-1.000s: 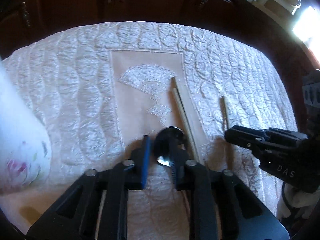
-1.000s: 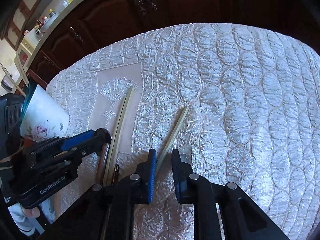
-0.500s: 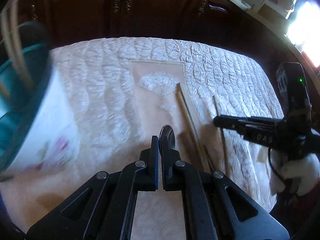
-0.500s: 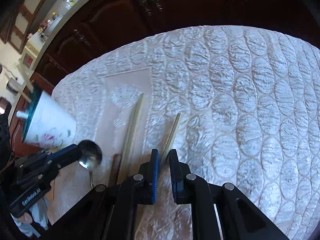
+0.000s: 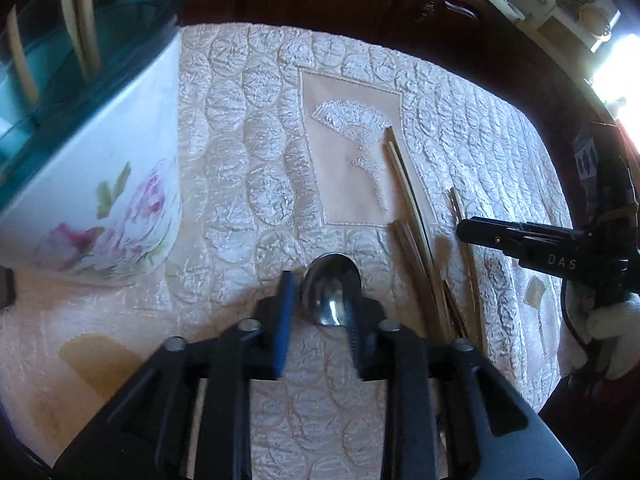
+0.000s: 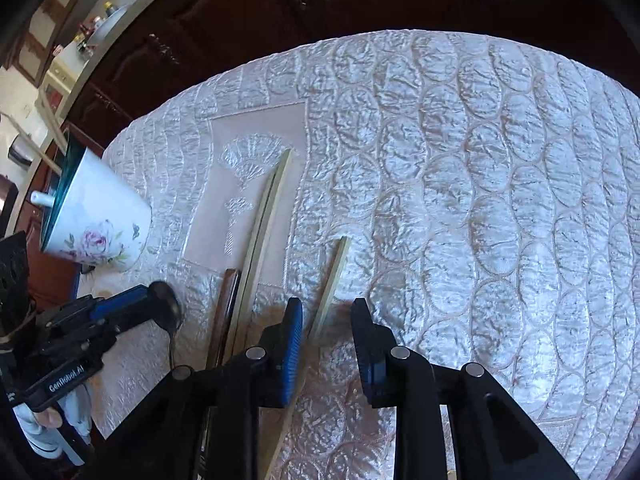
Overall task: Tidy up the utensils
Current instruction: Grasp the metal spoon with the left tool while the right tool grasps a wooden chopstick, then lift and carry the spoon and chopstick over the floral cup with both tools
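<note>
On the quilted white tablecloth (image 6: 460, 184) covering my table, I see my left gripper (image 5: 318, 312) with its fingers spread, the bowl of a metal spoon (image 5: 331, 288) sitting between them and against the right-hand finger; I cannot tell whether that finger alone grips it. From the right wrist view the same spoon (image 6: 170, 312) shows at the tip of the left gripper (image 6: 132, 312), its handle hanging down. My right gripper (image 6: 326, 334) is spread wide, its fingers on either side of a single pale chopstick (image 6: 330, 280) lying on the cloth, without pinching it. Just left of that chopstick lies a pair of pale chopsticks (image 6: 262, 232), partly across the embroidered fan panel (image 6: 248, 184), and a dark brown stick (image 6: 226, 308) lies beside their near end. Far left stands a white floral utensil holder (image 5: 100, 184) with a teal rim, well apart from the loose chopsticks; in the left wrist view pale sticks (image 5: 78, 20) rise out of it. Dark wooden cabinets (image 6: 240, 20) stand behind the table
</note>
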Demonstrator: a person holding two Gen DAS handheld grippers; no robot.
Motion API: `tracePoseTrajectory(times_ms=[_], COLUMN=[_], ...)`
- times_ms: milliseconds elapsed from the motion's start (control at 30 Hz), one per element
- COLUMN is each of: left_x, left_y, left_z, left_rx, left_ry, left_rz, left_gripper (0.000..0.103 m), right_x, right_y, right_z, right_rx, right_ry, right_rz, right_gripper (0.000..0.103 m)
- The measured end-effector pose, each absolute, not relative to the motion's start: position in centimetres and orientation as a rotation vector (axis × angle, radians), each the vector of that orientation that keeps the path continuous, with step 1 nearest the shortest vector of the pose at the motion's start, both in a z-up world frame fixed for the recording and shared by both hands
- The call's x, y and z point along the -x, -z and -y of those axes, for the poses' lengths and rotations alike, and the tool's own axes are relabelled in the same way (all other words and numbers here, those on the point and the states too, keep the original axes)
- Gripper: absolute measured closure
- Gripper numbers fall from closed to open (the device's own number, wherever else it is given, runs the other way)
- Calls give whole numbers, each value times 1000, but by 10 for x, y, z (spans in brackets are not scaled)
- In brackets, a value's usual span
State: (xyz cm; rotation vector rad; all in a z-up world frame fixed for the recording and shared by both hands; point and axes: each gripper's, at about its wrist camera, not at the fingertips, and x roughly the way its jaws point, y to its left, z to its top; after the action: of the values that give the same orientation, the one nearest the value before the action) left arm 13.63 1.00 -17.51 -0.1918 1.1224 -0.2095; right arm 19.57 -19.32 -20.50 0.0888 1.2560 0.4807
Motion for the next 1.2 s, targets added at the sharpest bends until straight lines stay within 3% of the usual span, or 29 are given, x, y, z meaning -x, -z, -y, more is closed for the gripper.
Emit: tracePoseTrajectory(times_ms=[133,167,200,300,433,600,733,767,800,867,1067,1133,1167,1200], left_x=[-144,-144,-144,-140,-130,-113,-114,-115,-115,-118,-142,-149,-151,-152], left_y=[184,184,184,177,158,123,127,130,134,146,179,186,188,189], left_z=[-6,-4,-3,-5,-10,-23,-21,-21,-21,-19,-12,-4,-1,3], left_rx=[185,174,165,159,159,157,169,176,177,167,153,130,116,94], left_ry=[208,210,213,224,215,219,208,209,215,207,197,216,229,237], left_rz=[-1140,-1135,-1130,-1115,-1065,-976,-1000,-1009,-1019,-1038,-1101,-1109,-1109,-1103], left_gripper=[78,79,90,99,102,102,102,98,85,70,70,79,89,90], right_x=[-202,-203,-203,-201,-195,-179,-172,-167,-165,-161,-156,-155,-154,-154], right_y=[207,207,207,203,172,125,103,99,97,97,90,88,88,87], right_z=[192,189,189,193,203,212,217,216,218,222,236,233,234,234], right_rx=[-95,-84,-78,-109,-152,-150,-146,-141,-140,-142,-148,-144,-142,-140], right_ry=[-479,-474,-473,-480,-503,-528,-531,-528,-524,-518,-509,-507,-507,-506], right_rz=[-1248,-1238,-1236,-1226,-1151,-1038,-990,-984,-982,-984,-978,-976,-975,-974], right_gripper=[81,87,91,93,95,96,97,97,97,97,97,97,97,97])
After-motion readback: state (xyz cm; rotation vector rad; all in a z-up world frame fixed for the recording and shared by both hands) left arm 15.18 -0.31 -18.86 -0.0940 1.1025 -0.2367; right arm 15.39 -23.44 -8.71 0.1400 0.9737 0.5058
